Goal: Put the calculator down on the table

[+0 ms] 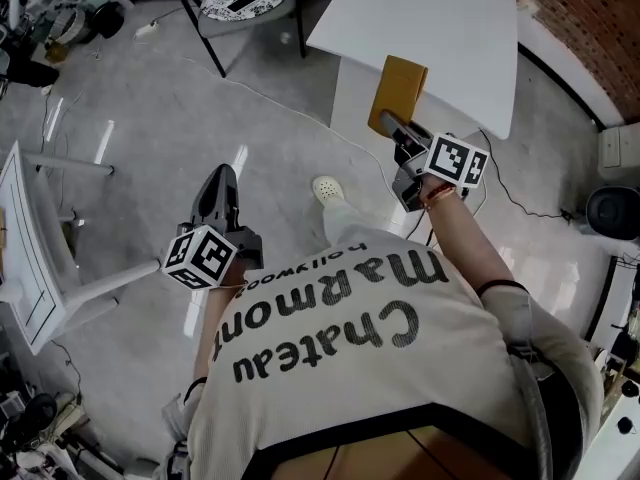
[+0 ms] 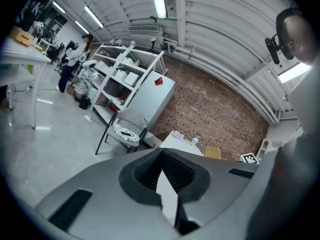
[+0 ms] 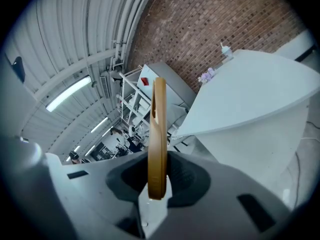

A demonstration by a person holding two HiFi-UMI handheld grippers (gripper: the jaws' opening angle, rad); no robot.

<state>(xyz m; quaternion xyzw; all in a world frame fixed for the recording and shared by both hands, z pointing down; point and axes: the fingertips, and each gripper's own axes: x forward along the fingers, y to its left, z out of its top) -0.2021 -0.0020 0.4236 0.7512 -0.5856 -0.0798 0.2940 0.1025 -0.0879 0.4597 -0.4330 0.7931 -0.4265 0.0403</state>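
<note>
Right gripper (image 3: pixel 159 176): jaws closed to a narrow gap, pads pressing both flat faces of the calculator (image 3: pixel 159 134). It sits edge-on at frame centre in the right gripper view and is taken at its near end, with most of its length projecting past the fingertips.

Handling, as judged: a thin, rigid slab, light, probably with a smooth casing. Held by one end, it could pivot or slip in the pads. A hold nearer the middle, across the flat faces, would be steadier.

Position: head view, upper centre. The calculator is in the air across the near edge of the white counter (image 1: pixel 430 18), not resting on it. I cannot judge its height above the top.

Left gripper (image 2: pixel 161 159): tips together, nothing between them, lower left of the head view, well apart from the counter.

Not determinable: only a plain tan face shows, so I cannot tell which side carries the keys. The counter's far end is cut off at the top of the frame.
</note>
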